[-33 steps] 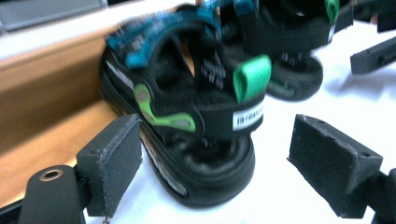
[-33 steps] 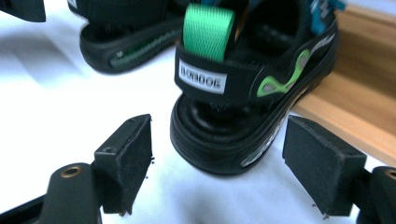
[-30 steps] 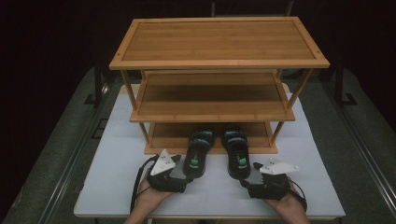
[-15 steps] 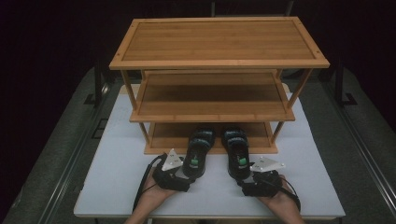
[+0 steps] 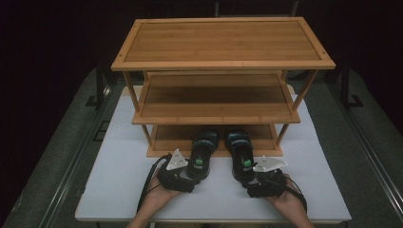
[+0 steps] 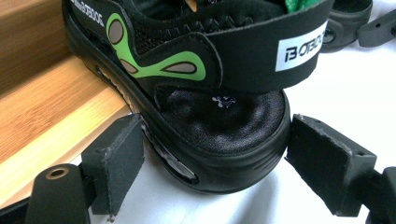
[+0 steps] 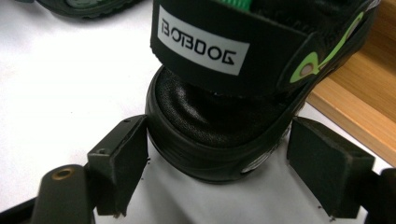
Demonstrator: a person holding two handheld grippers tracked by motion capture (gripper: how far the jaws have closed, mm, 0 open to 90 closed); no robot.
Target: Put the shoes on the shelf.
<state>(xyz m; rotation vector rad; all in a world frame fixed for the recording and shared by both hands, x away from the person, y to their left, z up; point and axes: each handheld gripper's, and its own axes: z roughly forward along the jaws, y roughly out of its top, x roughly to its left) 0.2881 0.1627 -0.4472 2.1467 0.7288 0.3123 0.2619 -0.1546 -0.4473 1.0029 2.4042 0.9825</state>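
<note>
Jaws of both grippers stand apart, each straddling a sandal heel w/o pressing; left gripper (image 6: 210,179) has just been closing a bit. Left sandal (image 6: 205,88) & right sandal (image 7: 233,93) sit w/ toes on rack's (image 5: 223,64) bottom shelf. Probably light, soft uppers, firm sole: pinch the heel rim.

heel strap label (image 7: 204,45) | "BOBDOG" | both black sandals (image 6: 201,93)

I'm looking at what is reading as a lab or recording studio, not a home. A white table (image 5: 119,185) is standing alone under bright light, with black backdrop (image 5: 47,38) hanging all around it and grey floor (image 5: 52,156) running past on both sides. Dark stand legs (image 5: 97,88) are showing at the edges. A bare wooden rack (image 5: 223,61) is sitting on the table like a staged prop.
</note>
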